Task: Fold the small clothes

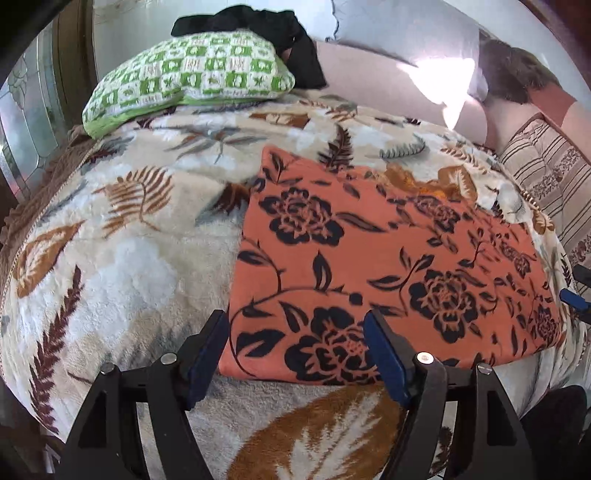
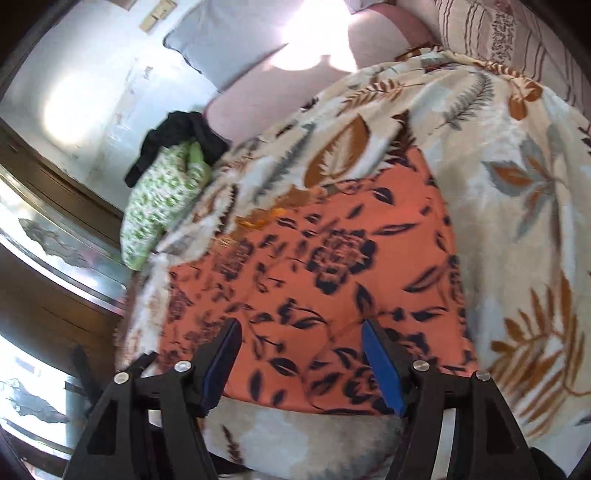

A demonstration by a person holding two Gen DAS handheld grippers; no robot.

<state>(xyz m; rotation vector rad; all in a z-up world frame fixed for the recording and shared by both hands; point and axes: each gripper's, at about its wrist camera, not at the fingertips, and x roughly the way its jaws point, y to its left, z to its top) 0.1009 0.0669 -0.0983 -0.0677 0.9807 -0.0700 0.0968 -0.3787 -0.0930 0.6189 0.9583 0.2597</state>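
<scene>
An orange cloth with black flowers lies flat on a leaf-patterned blanket. My left gripper is open and empty, over the cloth's near left corner. In the right wrist view the same cloth lies on the blanket. My right gripper is open and empty, just above the cloth's near edge. The right gripper's blue tip shows at the right edge of the left wrist view.
A green and white checked pillow with a black garment on it lies at the head of the bed. A pink pillow and a striped cushion lie at the back right. Wooden doors with glass stand at the left.
</scene>
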